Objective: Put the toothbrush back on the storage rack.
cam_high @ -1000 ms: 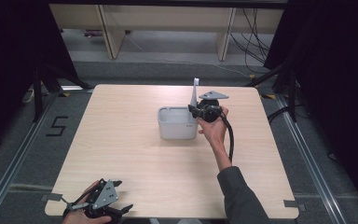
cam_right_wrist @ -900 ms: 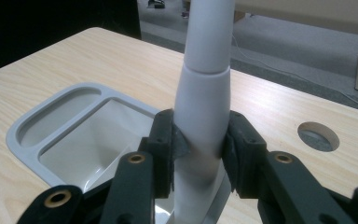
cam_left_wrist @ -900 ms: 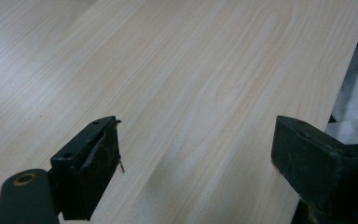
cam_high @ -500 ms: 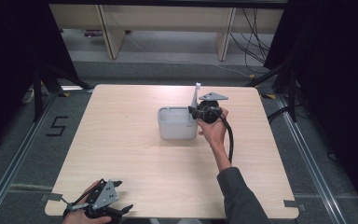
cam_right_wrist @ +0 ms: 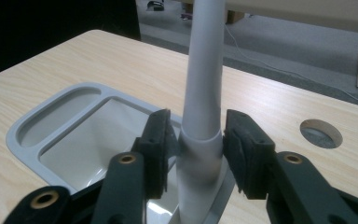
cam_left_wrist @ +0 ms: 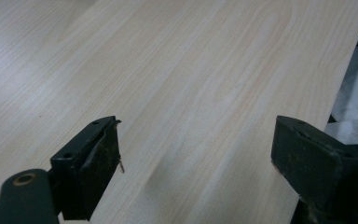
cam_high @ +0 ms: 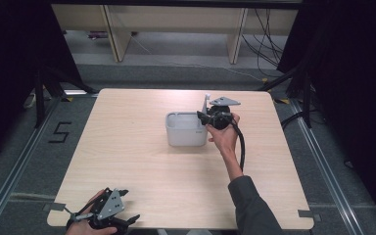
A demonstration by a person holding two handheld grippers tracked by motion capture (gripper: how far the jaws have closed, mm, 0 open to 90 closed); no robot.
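release of the faucet [cam_right_wrist: 204,93] on the small sink [cam_right_wrist: 46,122] is judged under way; right hand-held gripper [cam_right_wrist: 200,154] jaws, just opening, flank it untouching; withdrawal is needed next.

— What is standing in the way around the right gripper [cam_right_wrist: 193,144]?

— The grey faucet post [cam_right_wrist: 204,84] is being flanked by the jaws, which have just been opening; a slim gap is being left at each pad. Just to the left, room is being taken up by the grey sink basin [cam_high: 175,128].

— Where is free passage being offered?

— The wooden table [cam_high: 137,161] is being left bare between the basin and the left gripper [cam_high: 108,214], which is being held at the near edge with its jaws apart over bare wood. Beside the post, a round hole [cam_right_wrist: 321,133] is being shown in the tabletop.
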